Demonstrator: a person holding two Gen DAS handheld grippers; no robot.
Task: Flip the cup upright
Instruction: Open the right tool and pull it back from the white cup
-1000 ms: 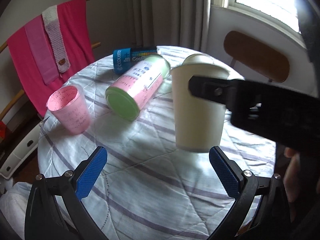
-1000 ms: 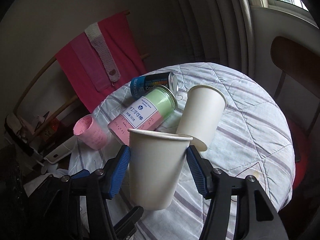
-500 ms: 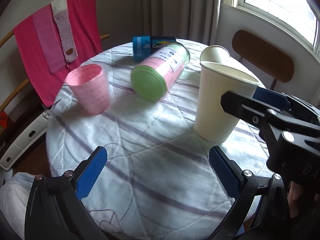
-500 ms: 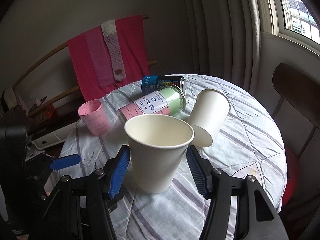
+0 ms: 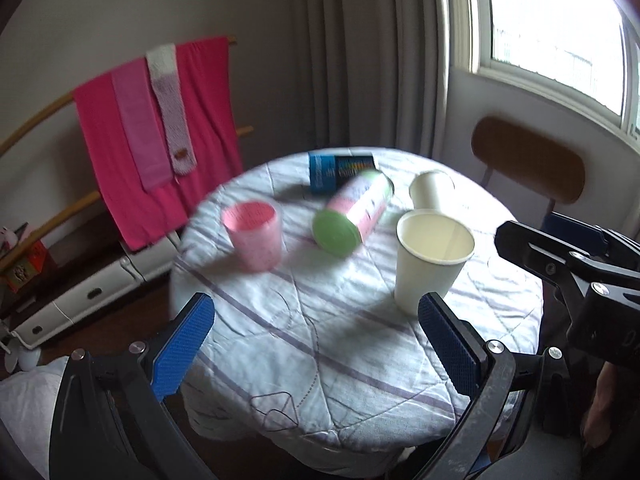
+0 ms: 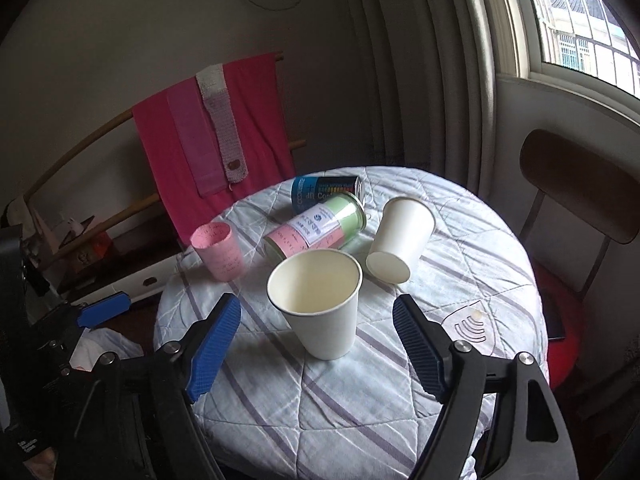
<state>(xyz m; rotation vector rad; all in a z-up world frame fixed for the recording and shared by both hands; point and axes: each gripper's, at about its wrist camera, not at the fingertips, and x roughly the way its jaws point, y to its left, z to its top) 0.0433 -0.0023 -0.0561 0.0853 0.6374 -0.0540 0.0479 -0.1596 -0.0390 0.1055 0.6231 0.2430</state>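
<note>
A white paper cup (image 6: 320,300) stands upright on the round table (image 6: 360,408), mouth up; it also shows in the left wrist view (image 5: 430,258). My right gripper (image 6: 318,350) is open and empty, drawn back just short of the cup, its blue pads wide of it on either side. My left gripper (image 5: 316,348) is open and empty above the table's near edge, left of the cup. A second white paper cup (image 6: 400,240) lies on its side behind, also seen in the left wrist view (image 5: 430,190).
A pink cup (image 6: 220,250) stands upright at the left. A pink-and-green canister (image 6: 320,230) and a blue can (image 6: 326,192) lie on their sides at the back. A wooden chair (image 6: 576,184) stands to the right; a pink-draped rack (image 6: 208,136) behind.
My right gripper set the white cup down upright, opened and pulled back from it. My left gripper also drew back from the table.
</note>
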